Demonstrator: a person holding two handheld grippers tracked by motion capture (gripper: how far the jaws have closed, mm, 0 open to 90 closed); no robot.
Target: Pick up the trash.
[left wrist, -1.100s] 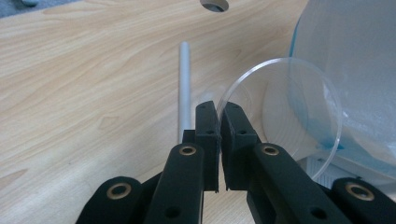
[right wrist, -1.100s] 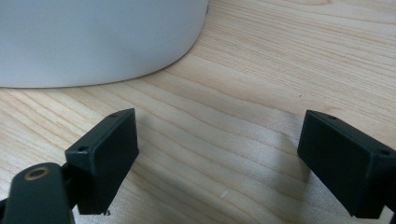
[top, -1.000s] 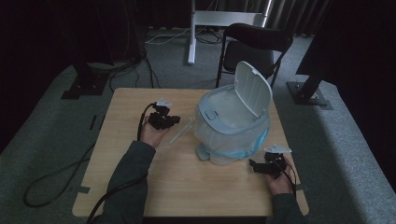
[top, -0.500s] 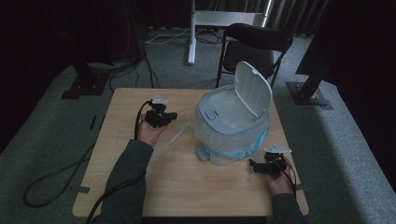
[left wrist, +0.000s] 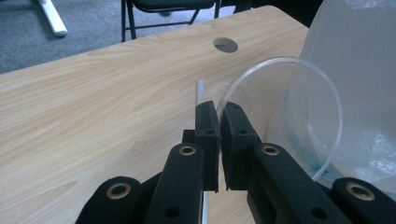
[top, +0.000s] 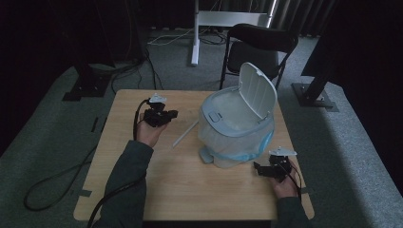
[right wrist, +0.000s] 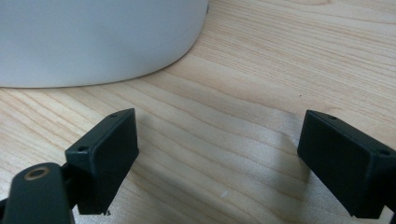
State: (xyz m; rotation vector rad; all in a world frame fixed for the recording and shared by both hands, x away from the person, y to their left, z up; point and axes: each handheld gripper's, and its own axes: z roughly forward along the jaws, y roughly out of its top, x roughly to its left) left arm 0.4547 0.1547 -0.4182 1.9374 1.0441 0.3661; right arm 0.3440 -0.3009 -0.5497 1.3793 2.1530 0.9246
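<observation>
Black folding chair (top: 259, 47) (behind the table (top: 190, 199)), white stand (top: 197, 28), floor cables (top: 57, 175).

A light wooden table (top: 157, 190) carries a white lidded bin (top: 237, 126) lined with a clear bag, and just left of it lies a thin white stick (top: 185, 133).
</observation>
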